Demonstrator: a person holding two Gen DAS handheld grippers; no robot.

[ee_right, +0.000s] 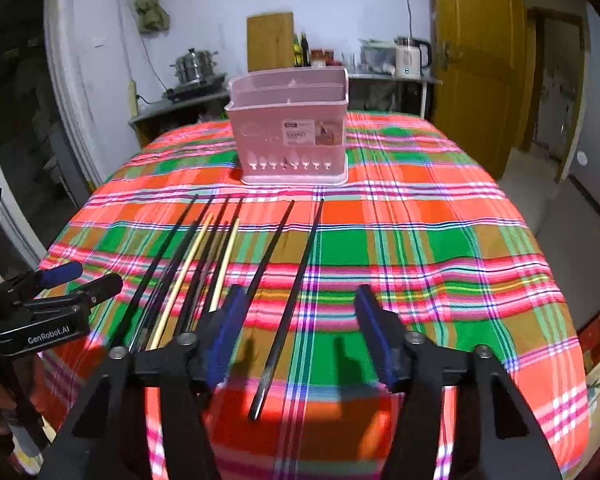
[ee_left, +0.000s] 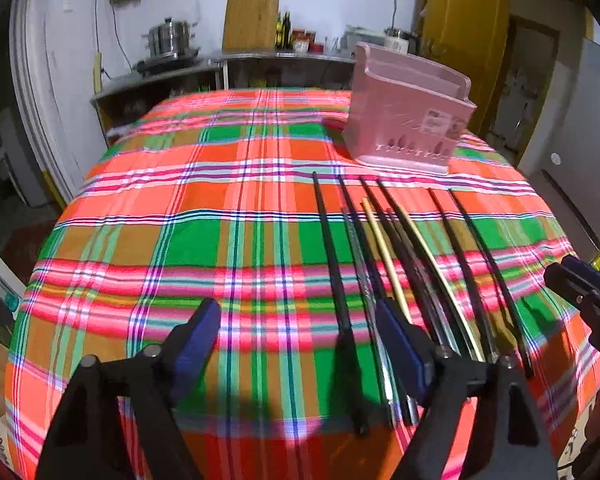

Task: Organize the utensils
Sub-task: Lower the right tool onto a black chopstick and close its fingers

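Several chopsticks, most black and a few pale wood, lie side by side on the plaid tablecloth (ee_left: 180,200). A pink utensil holder (ee_left: 408,116) stands upright behind their far tips. My left gripper (ee_left: 298,312) is open low over the cloth, with the leftmost black chopstick (ee_left: 330,260) lying between its blue pads, untouched. In the right wrist view the holder (ee_right: 292,136) is straight ahead. My right gripper (ee_right: 300,296) is open around the rightmost black chopstick (ee_right: 284,320), pads clear of it. Each gripper shows at the edge of the other's view: the right gripper (ee_left: 562,268) and the left gripper (ee_right: 84,276).
Behind the table a counter (ee_right: 392,78) carries a steel pot (ee_right: 194,65), a wooden board (ee_right: 270,40), bottles and a kettle (ee_right: 410,56). A yellow door (ee_right: 476,40) is at the right. The cloth (ee_right: 420,240) drops off at the table's edges.
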